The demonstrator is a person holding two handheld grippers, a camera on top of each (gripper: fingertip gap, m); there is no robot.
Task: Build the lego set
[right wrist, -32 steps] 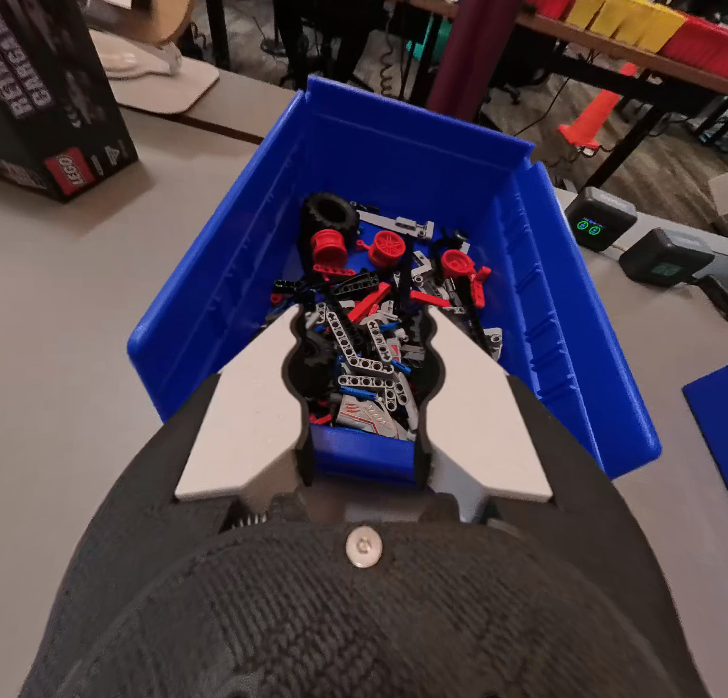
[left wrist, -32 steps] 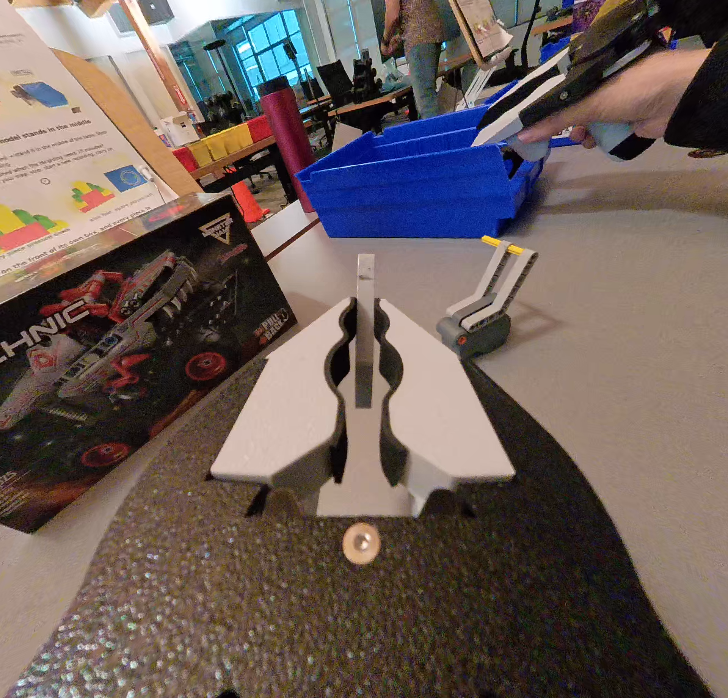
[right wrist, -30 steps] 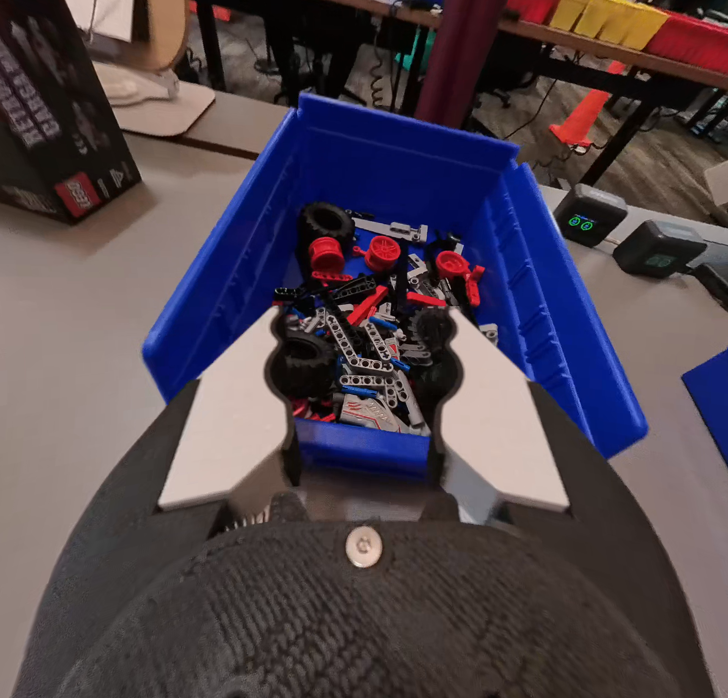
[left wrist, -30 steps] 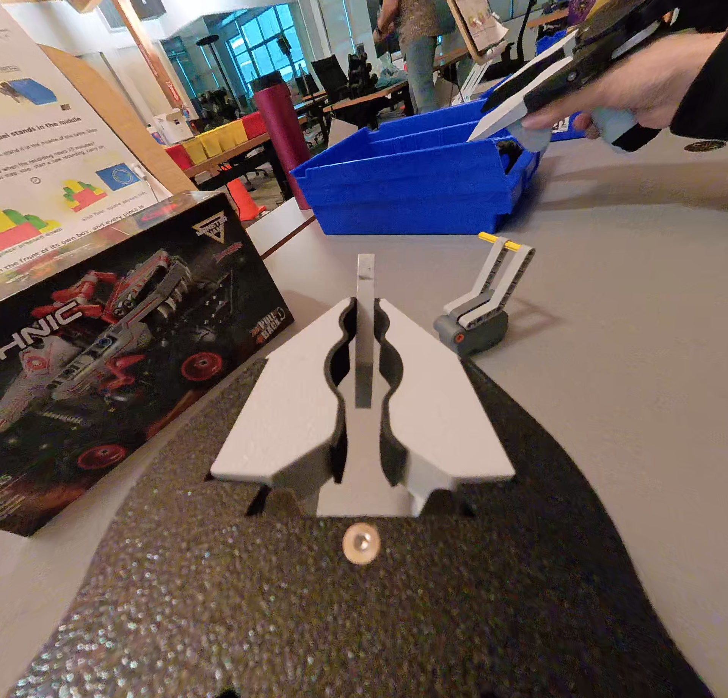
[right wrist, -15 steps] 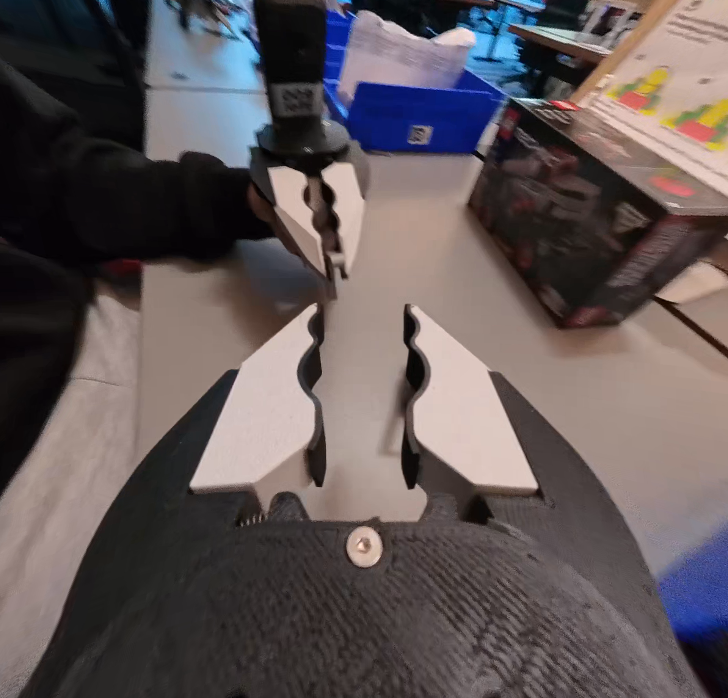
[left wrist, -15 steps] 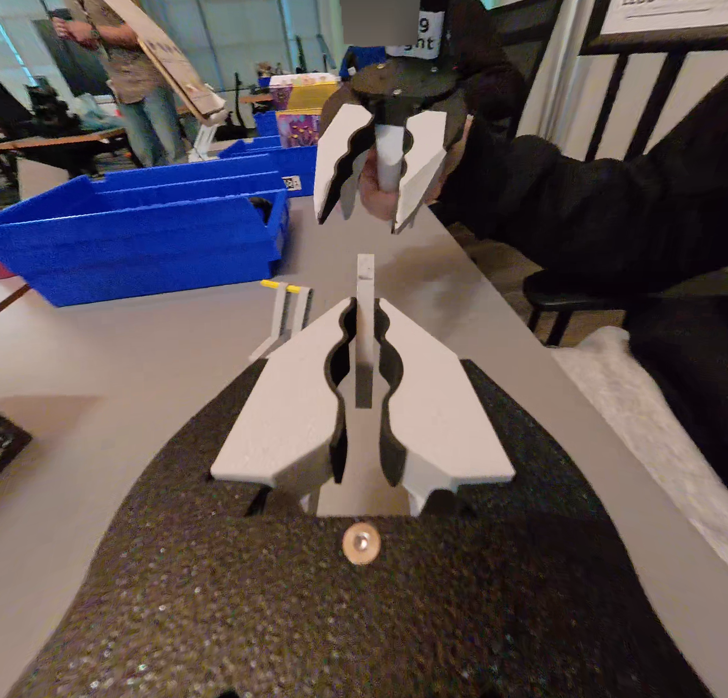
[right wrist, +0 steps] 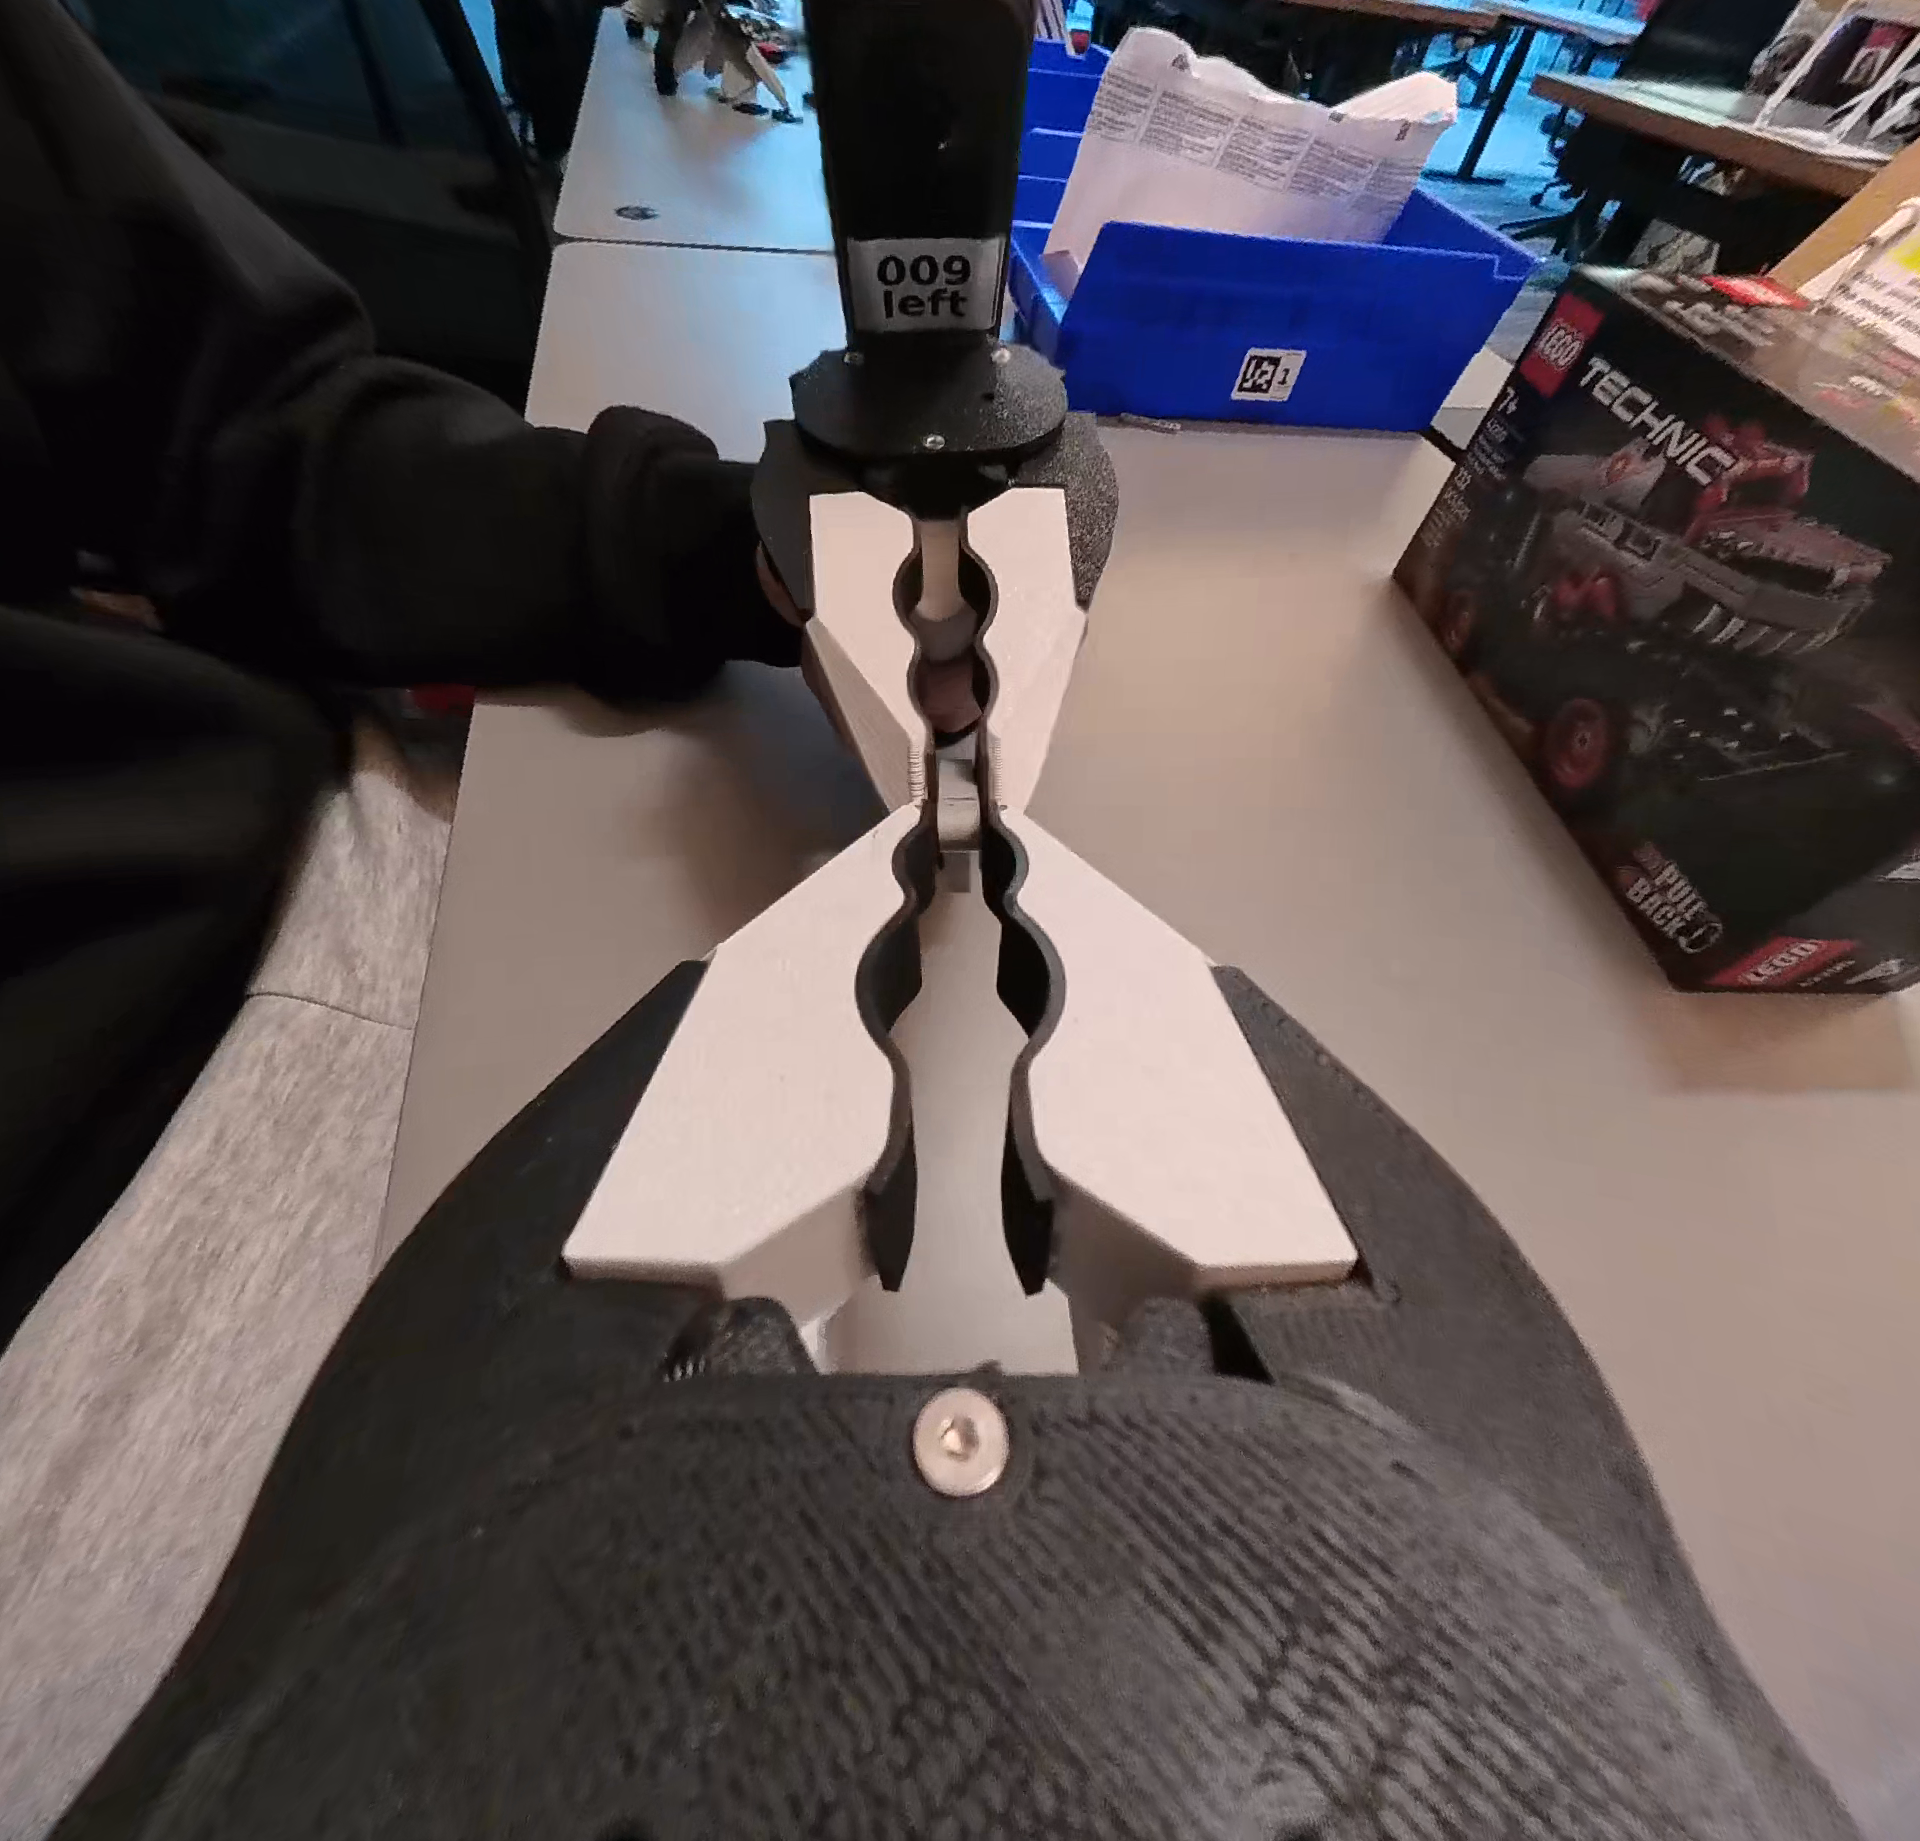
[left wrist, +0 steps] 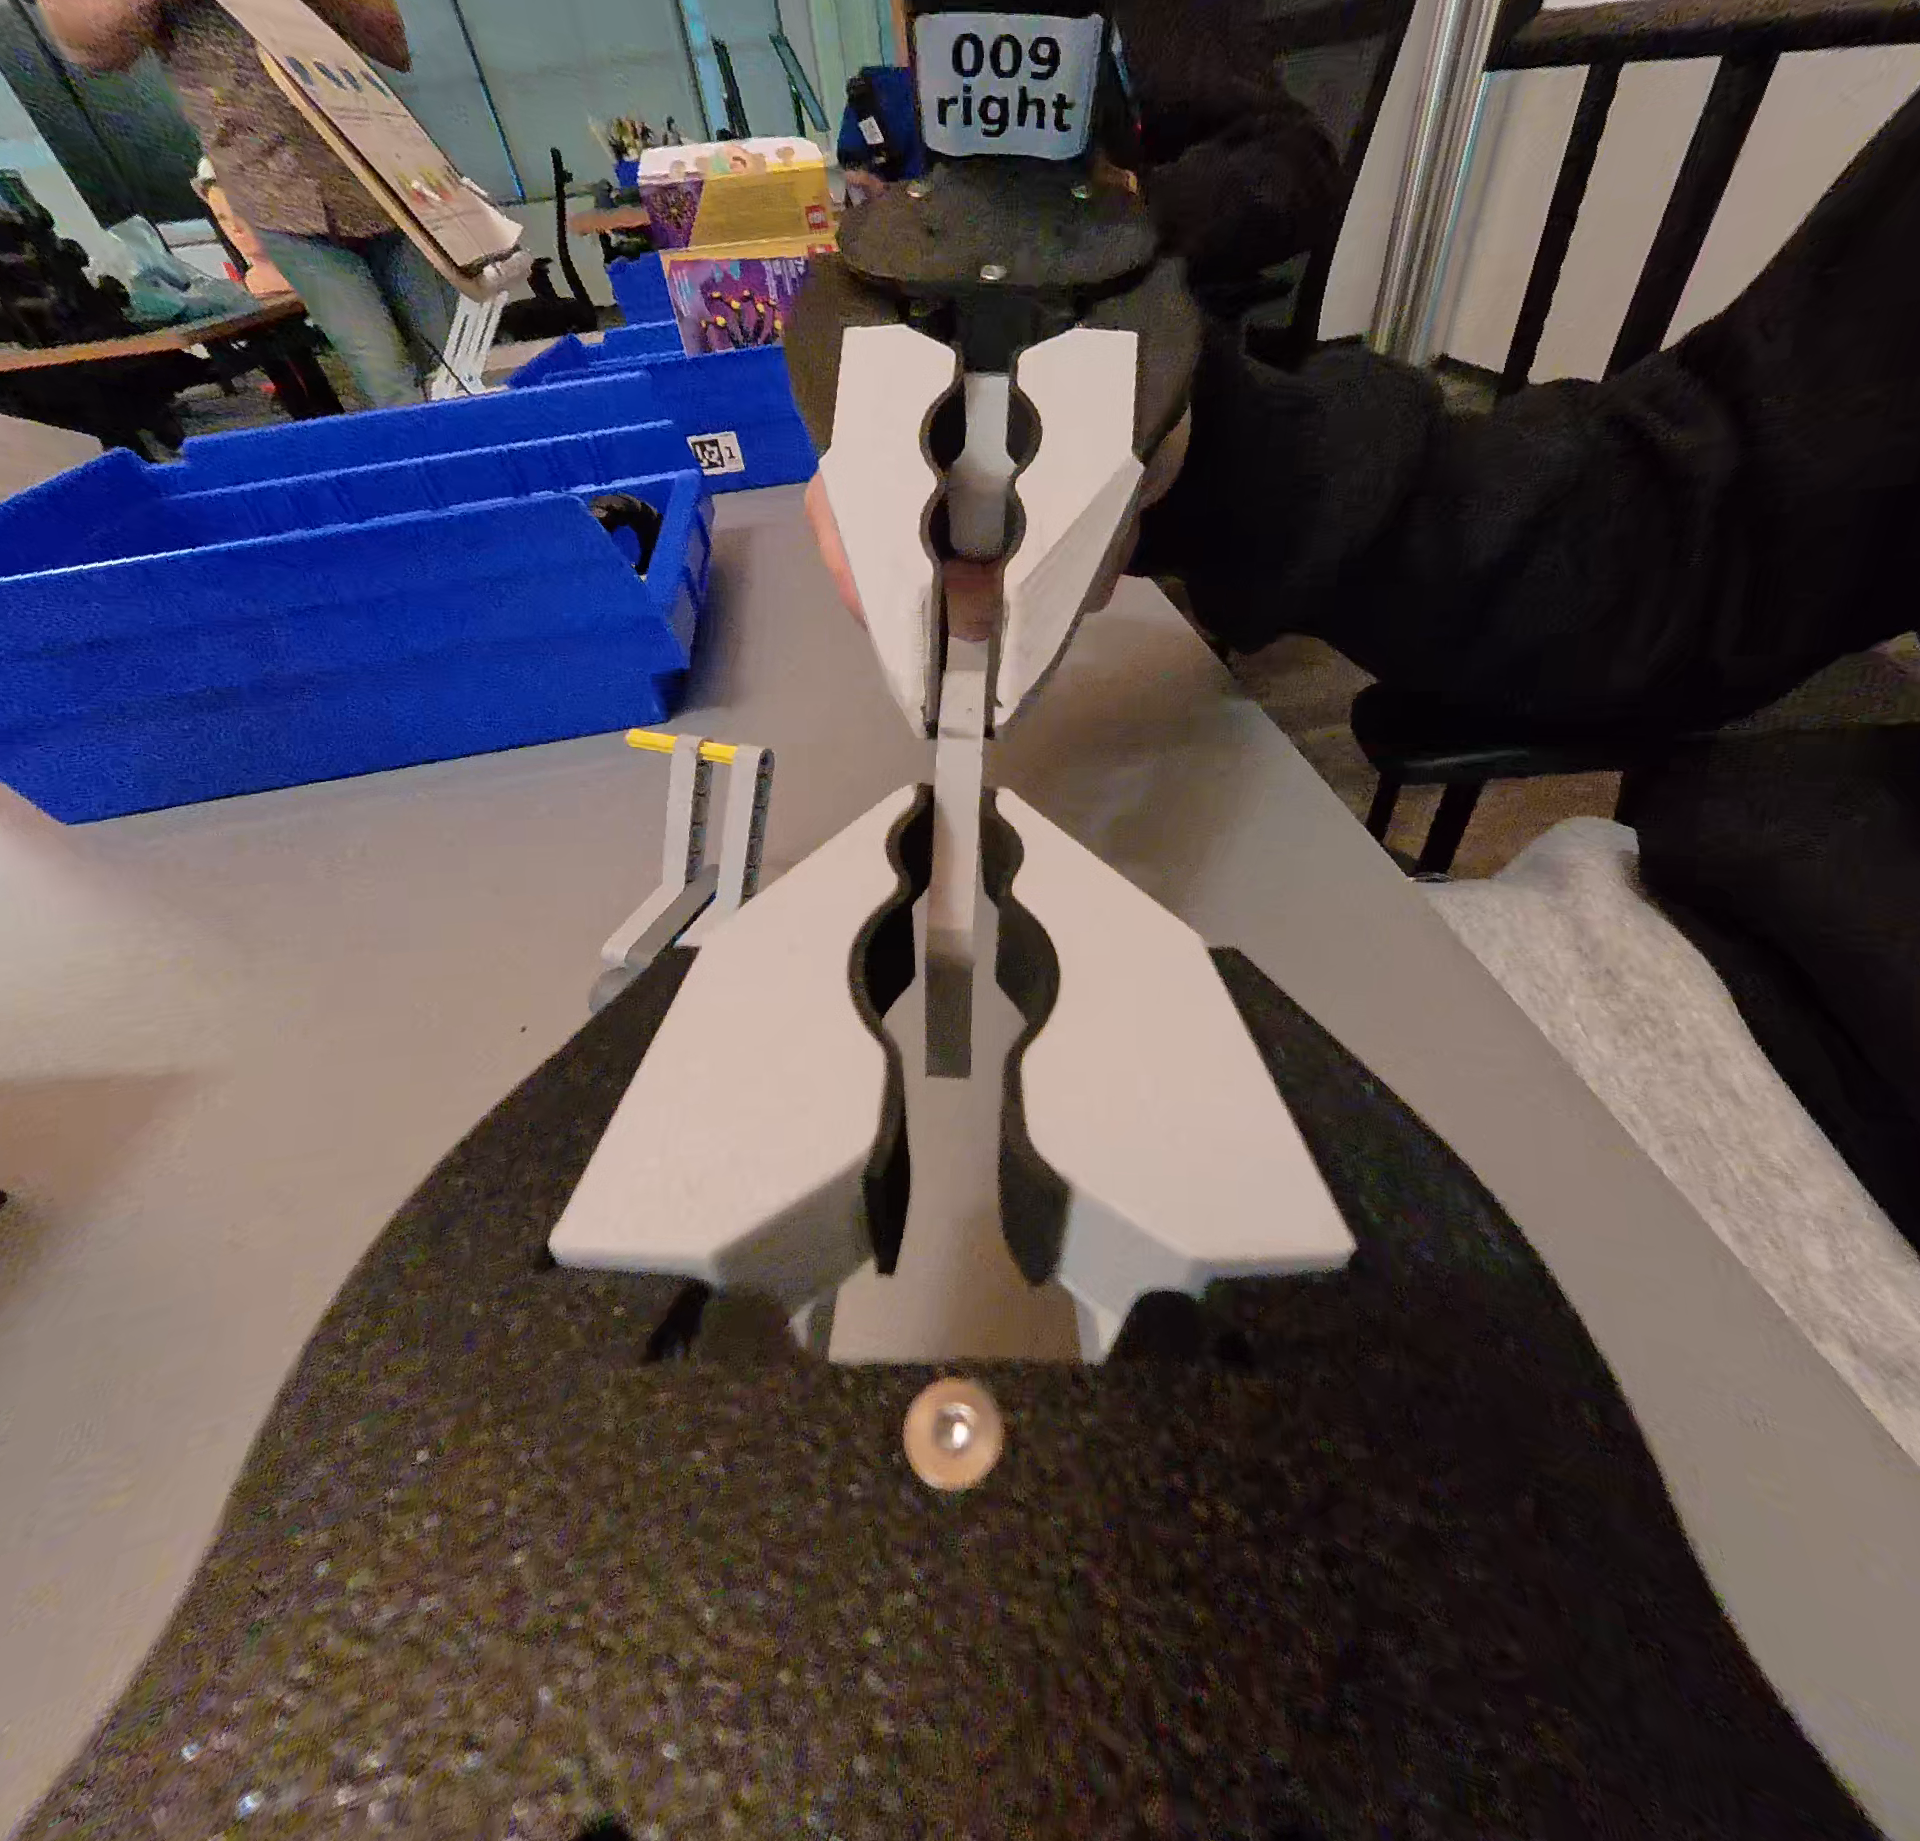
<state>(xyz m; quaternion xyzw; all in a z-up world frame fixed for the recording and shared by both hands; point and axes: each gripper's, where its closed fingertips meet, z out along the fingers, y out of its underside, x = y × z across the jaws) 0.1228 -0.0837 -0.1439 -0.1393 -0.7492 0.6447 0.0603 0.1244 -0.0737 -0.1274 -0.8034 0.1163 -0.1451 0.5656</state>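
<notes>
On the left side of the grey table (left wrist: 312, 960), toward its far edge, stands a blue bin (left wrist: 343, 638) with a black tyre showing inside its right end. Nearer and just right of the bin, a small grey assembly (left wrist: 696, 856) with two upright beams joined by a yellow pin rests on the table, partly hidden behind the left finger of the left gripper (left wrist: 951, 835).

The left gripper is clamped on a long grey beam (left wrist: 956, 856), which runs straight forward between its fingers and sticks out past the tips. Facing it tip to tip over the table's middle, close to the near edge where the person sits, is the right gripper (left wrist: 961, 721); its fingers are closed around the beam's far end, so both tools grip the same piece from opposite ends, held above the table.

From the right wrist view, the right gripper (right wrist: 961, 835) pinches the beam (right wrist: 961, 815) at its tips, with the left gripper (right wrist: 956, 752) directly opposite, held by a black-sleeved arm (right wrist: 416, 565). To the right, at the table's right edge, sits the dark set box (right wrist: 1662, 711), well apart from the grippers. Beyond it another blue bin (right wrist: 1247, 326) holds folded paper sheets (right wrist: 1226, 139).
</notes>
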